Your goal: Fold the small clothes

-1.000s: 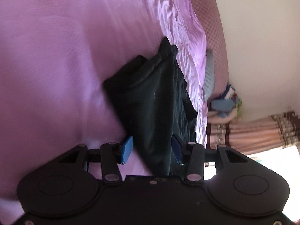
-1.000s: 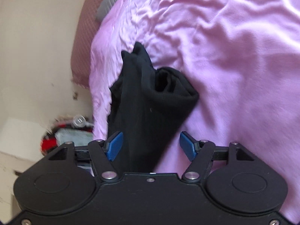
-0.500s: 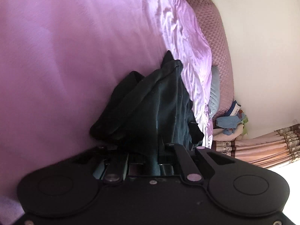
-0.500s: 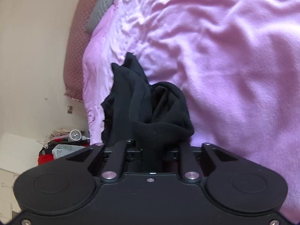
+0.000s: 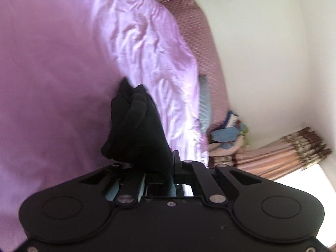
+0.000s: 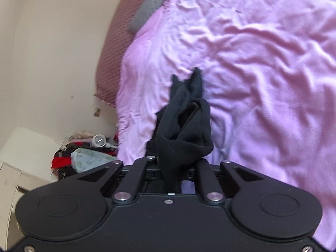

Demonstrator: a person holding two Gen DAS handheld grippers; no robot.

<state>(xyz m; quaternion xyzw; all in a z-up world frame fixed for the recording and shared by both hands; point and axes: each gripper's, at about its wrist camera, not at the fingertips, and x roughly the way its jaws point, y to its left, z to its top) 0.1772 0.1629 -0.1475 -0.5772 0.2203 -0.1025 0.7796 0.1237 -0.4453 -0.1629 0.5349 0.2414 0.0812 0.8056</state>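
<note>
A small black garment (image 5: 136, 126) hangs bunched in front of my left gripper (image 5: 159, 174), which is shut on one end of it. In the right wrist view the same black garment (image 6: 184, 126) droops in folds from my right gripper (image 6: 171, 174). That gripper's jaws are still closing, with the cloth pinched between them. The fingertips of both grippers are hidden by the cloth. The garment is held above the pink bedspread (image 5: 52, 63), and its far tips (image 6: 196, 73) point toward the pink bedspread (image 6: 262, 84).
A maroon quilted mattress edge (image 5: 199, 42) runs along the bed beside a cream wall. A heap of clothes (image 5: 229, 132) and a striped curtain (image 5: 283, 153) lie beyond it. A grey pillow (image 6: 149, 10), floor clutter (image 6: 84, 153) and a white cabinet (image 6: 21, 147) sit on the other side.
Both grippers closed on the black garment, which lay flat on the bedspread, and then rose with it. The cloth now hangs bunched instead of lying spread out.
</note>
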